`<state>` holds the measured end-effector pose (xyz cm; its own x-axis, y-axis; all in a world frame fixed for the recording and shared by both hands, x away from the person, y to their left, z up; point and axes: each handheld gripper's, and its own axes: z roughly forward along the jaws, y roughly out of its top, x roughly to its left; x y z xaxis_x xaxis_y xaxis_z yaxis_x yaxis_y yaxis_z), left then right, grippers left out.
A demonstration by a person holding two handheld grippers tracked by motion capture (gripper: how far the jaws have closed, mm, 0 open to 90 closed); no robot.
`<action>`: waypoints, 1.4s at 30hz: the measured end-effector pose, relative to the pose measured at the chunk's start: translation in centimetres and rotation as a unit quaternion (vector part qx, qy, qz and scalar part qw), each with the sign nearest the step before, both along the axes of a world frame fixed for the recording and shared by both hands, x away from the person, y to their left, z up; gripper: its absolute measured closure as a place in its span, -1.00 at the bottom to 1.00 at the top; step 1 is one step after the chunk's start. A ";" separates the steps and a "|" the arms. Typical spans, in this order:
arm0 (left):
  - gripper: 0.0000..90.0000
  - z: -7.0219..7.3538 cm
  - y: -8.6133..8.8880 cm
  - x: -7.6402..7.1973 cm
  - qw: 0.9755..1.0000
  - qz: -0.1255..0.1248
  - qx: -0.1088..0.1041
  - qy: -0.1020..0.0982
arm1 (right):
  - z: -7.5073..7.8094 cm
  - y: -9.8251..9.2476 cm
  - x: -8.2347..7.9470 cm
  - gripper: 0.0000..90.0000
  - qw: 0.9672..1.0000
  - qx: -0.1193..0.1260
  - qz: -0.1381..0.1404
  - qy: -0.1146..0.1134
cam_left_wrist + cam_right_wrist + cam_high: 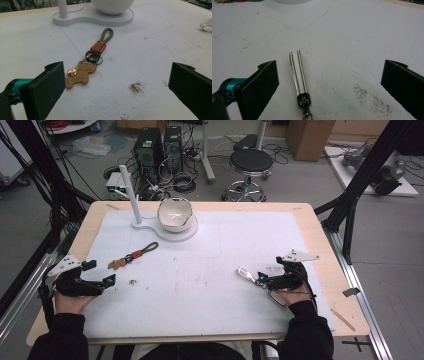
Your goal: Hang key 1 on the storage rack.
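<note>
On the white foam-covered surface (pixel 210 270), the left tool (pixel 115 82) gapes wide with the tan dog-shaped leather keychain (pixel 81 73) at its eleven o'clock, while the right tool (pixel 329 82), equally wide and empty, frames the silver striped metal key fob (pixel 299 72).

Even overhead light is falling on the white surface (pixel 210 270), w/ soft, faint shadows under things. High view is looking low-res & a bit soft; floor beyond is sitting dimmer. Both gripper views are showing sharp mid-ground, w/ near black jaws slightly blurring.
</note>
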<state>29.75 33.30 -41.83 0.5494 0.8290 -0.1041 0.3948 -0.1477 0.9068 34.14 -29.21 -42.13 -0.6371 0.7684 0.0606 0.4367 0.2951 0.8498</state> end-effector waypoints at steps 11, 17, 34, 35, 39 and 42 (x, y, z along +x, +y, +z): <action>-0.96 0.0 -0.1 0.1 1.000 -0.001 0.002 0.005 | 0.0 -0.1 -0.1 -0.99 1.000 -0.001 0.000 0.001; -0.96 0.3 -0.2 0.3 1.000 -0.006 -0.005 0.011 | 0.0 -0.1 -0.2 -0.99 1.000 -0.003 -0.004 -0.003; -0.96 1.2 -0.8 2.7 0.999 -0.021 0.018 0.045 | 0.2 -0.3 -0.4 -0.99 1.000 0.004 -0.006 -0.008; -0.96 1.2 -0.8 2.9 0.998 -0.023 0.021 0.046 | 0.2 -0.3 -0.4 -0.99 1.000 0.005 -0.006 -0.007; -0.96 1.4 -1.2 3.9 0.998 -0.028 0.030 0.056 | 0.2 -0.2 -0.4 -0.99 1.000 0.004 -0.008 -0.005; -0.96 1.5 -1.5 4.4 0.997 -0.034 0.035 0.057 | 0.2 -0.2 -0.4 -0.99 1.000 0.001 -0.007 -0.005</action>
<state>34.19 31.81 -40.32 0.5922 0.7980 -0.1120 0.4813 -0.2388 0.8434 33.78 -29.41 -41.95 -0.6269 0.7771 0.0561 0.4322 0.2869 0.8549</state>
